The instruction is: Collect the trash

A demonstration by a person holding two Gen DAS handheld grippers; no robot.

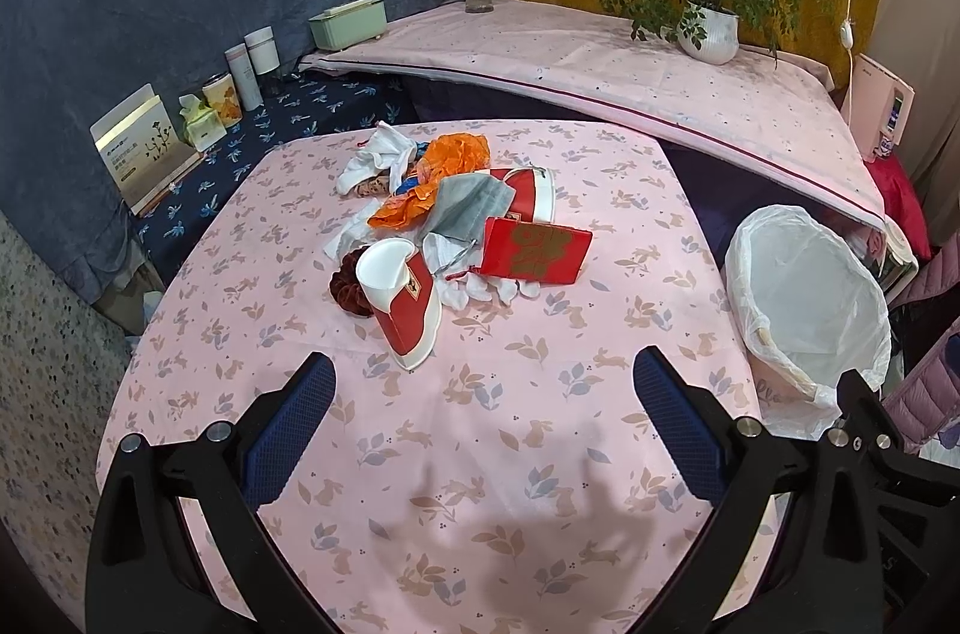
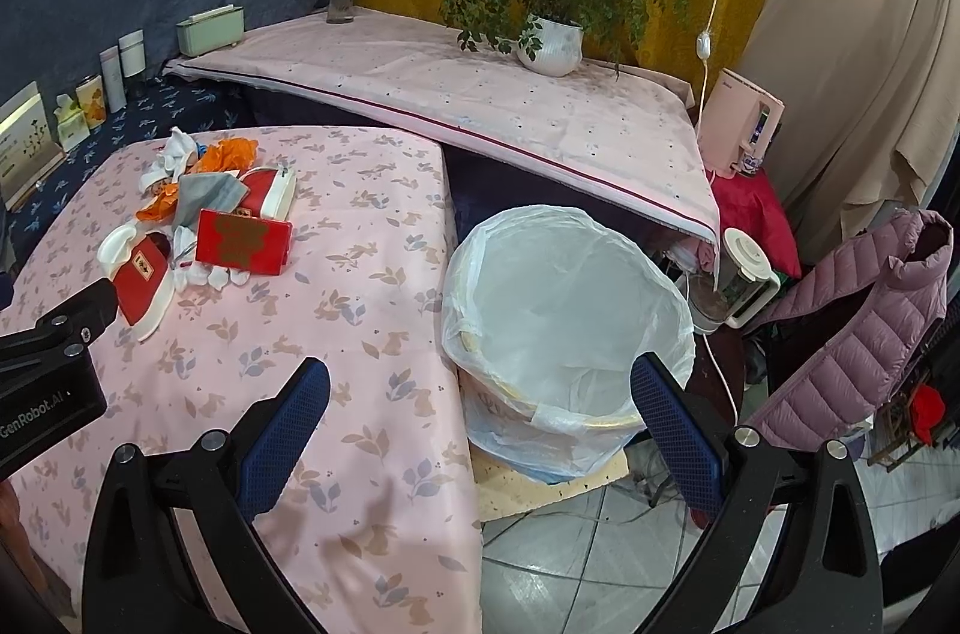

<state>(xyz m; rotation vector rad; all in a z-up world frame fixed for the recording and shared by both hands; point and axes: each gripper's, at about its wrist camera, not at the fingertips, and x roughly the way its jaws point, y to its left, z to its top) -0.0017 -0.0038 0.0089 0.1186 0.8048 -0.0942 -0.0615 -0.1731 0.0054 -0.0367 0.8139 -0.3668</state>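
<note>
Left tongs (image 1: 483, 382) and right tongs (image 2: 480, 388) are held wide apart, with nothing gripped. The trash pile (image 1: 447, 208), comprising two tipped red paper cups (image 1: 402, 304), a red envelope (image 1: 536, 251), orange wrapper and white tissues, is seen mid-surface (image 1: 480, 454). A lined bin (image 2: 564, 310) stands just beside the surface edge.

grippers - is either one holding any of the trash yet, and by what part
Nothing is held. The left gripper and right gripper are both open and empty; the trash pile lies untouched on the table.
</note>
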